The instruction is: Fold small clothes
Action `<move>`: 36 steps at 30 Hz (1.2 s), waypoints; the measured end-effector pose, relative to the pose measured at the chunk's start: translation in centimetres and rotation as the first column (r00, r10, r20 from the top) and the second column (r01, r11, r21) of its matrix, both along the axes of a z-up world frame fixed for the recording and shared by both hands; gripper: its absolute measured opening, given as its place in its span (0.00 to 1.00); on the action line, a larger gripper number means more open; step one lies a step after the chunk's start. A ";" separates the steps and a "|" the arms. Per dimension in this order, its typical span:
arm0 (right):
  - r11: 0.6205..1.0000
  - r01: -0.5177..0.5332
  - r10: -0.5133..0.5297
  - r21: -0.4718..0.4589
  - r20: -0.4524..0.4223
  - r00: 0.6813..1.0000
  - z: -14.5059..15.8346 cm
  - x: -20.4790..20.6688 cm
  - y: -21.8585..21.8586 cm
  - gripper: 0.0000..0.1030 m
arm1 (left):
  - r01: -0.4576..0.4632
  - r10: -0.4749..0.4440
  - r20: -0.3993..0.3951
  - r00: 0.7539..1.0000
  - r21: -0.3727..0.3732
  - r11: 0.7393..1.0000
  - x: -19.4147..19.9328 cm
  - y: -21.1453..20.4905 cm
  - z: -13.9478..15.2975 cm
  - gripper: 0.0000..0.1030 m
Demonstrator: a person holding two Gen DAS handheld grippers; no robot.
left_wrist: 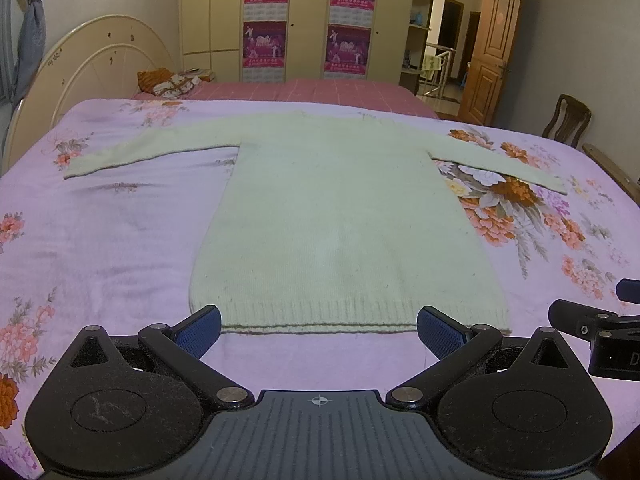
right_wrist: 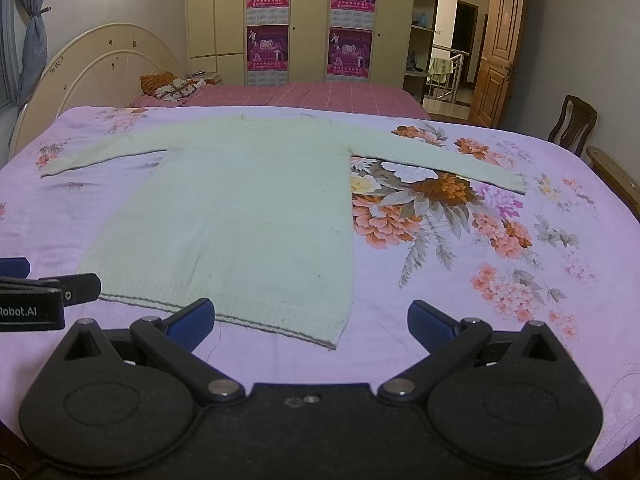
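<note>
A pale green knitted sweater (left_wrist: 332,216) lies flat on a pink floral bedspread (left_wrist: 120,248), sleeves spread to both sides and ribbed hem nearest me. My left gripper (left_wrist: 319,330) is open just in front of the hem, its blue pads (left_wrist: 200,330) straddling the hem's width, nothing between them. In the right wrist view the sweater (right_wrist: 240,216) sits left of centre. My right gripper (right_wrist: 310,326) is open by the hem's right corner (right_wrist: 332,342), holding nothing. Each gripper shows at the edge of the other's view: the right one (left_wrist: 600,336), the left one (right_wrist: 40,300).
A second bed with a red checked cover (left_wrist: 320,92) and a curved cream headboard (left_wrist: 92,68) stands behind. Wardrobes with posters (left_wrist: 308,20) line the back wall. A wooden chair (left_wrist: 566,120) and an open door (left_wrist: 492,52) are at right. A curtain (left_wrist: 28,32) hangs at left.
</note>
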State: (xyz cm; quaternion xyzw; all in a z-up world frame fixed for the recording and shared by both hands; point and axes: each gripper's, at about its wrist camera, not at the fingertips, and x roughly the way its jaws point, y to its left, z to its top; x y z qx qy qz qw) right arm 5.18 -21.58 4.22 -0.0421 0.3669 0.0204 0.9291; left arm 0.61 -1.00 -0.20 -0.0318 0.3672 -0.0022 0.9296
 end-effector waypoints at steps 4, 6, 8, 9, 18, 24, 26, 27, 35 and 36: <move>1.000 -0.001 0.001 0.001 -0.002 1.000 -0.1 0.0 0.0 0.99 | -0.002 0.002 0.000 1.000 0.002 1.000 0.0 0.0 0.0 1.00; 1.000 0.000 0.000 0.001 -0.001 1.000 -0.1 0.0 0.0 0.99 | -0.002 0.002 0.000 1.000 0.003 1.000 0.0 0.0 -0.1 1.00; 1.000 0.000 0.000 0.001 -0.001 1.000 -0.1 0.0 0.0 0.99 | -0.002 0.002 0.001 1.000 0.004 1.000 0.0 0.0 -0.1 1.00; 1.000 0.000 0.000 0.002 -0.001 1.000 -0.1 0.0 0.0 0.99 | -0.001 0.001 0.000 1.000 0.005 1.000 -0.1 0.0 -0.1 1.00; 1.000 0.010 -0.010 0.005 0.001 1.000 -0.1 0.1 -0.1 0.99 | 0.000 0.000 -0.003 1.000 -0.011 1.000 0.1 0.1 -0.1 1.00; 1.000 0.015 -0.015 0.010 0.001 1.000 -0.1 0.4 -0.3 0.99 | 0.012 -0.012 -0.021 1.000 -0.030 0.999 0.8 0.0 -0.3 1.00; 1.000 0.017 -0.017 0.011 0.001 1.000 -0.1 0.6 -0.3 0.99 | 0.013 -0.014 -0.020 1.000 -0.028 1.000 1.1 0.0 -0.2 1.00; 1.000 0.018 -0.018 0.011 0.000 1.000 -0.2 0.7 -0.3 0.99 | 0.013 -0.014 -0.019 1.000 -0.030 0.999 1.3 0.0 -0.2 1.00; 0.998 0.058 -0.057 -0.001 0.007 0.998 0.0 2.2 -0.9 0.99 | -0.007 0.005 -0.023 1.000 -0.098 0.995 3.5 1.2 -0.4 1.00; 0.998 0.063 -0.063 -0.001 0.011 0.998 0.1 2.4 -1.0 0.99 | -0.006 0.004 -0.021 1.000 -0.104 0.995 3.9 1.3 -0.4 1.00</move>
